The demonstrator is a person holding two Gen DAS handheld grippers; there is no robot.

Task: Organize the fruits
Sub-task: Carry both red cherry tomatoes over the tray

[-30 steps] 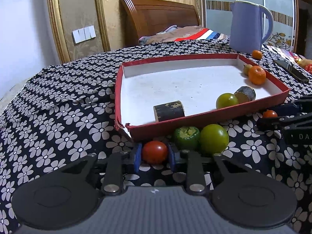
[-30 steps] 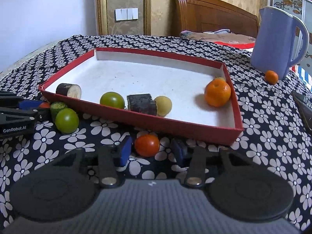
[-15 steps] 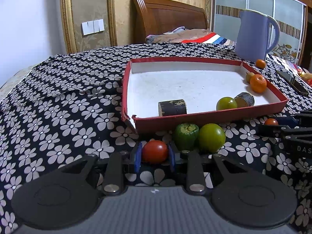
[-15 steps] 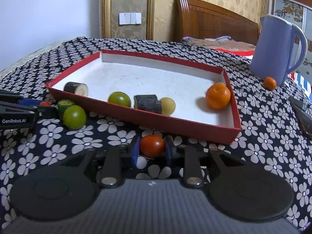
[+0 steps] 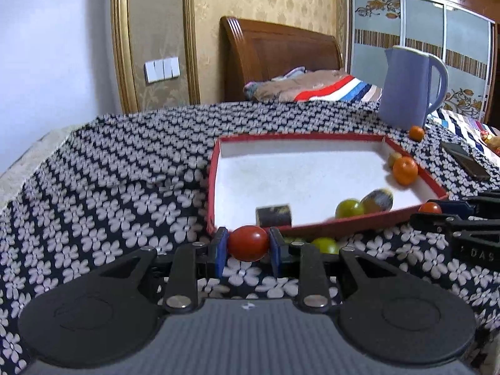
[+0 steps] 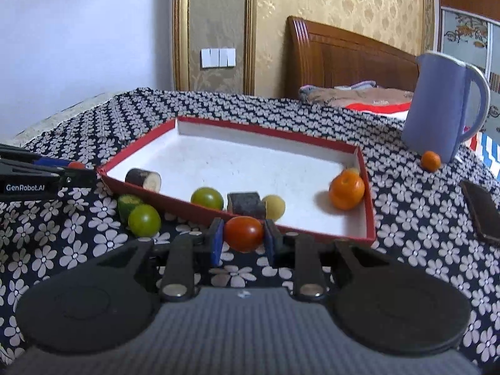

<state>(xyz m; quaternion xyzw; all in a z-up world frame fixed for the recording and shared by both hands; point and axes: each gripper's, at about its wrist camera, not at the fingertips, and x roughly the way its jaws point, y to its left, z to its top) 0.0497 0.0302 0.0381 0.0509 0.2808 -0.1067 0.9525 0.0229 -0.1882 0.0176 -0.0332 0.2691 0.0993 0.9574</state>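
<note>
My left gripper [image 5: 247, 245] is shut on a red tomato [image 5: 248, 243], lifted near the front left corner of the red-rimmed white tray [image 5: 212, 187]. My right gripper [image 6: 243, 234] is shut on another red tomato [image 6: 243, 233], lifted just before the tray's near rim [image 6: 312, 234]. In the tray lie a green tomato [image 6: 207, 198], two dark cylinder pieces [image 6: 143, 179], a yellow fruit [image 6: 274, 207] and an orange [image 6: 347, 189]. A green tomato [image 6: 144, 220] and a cut green piece [image 6: 128, 203] lie on the cloth outside the tray.
A blue jug [image 6: 443, 106] stands at the back right with a small orange [image 6: 430, 161] beside it. A dark phone [image 6: 479, 215] lies right of the tray. The flowered black cloth [image 5: 109, 172] covers the table. A bed headboard stands behind.
Both grippers have risen from the cloth, each carrying its red tomato. The right gripper closed on its tomato during the last second. The left one kept its grip.
</note>
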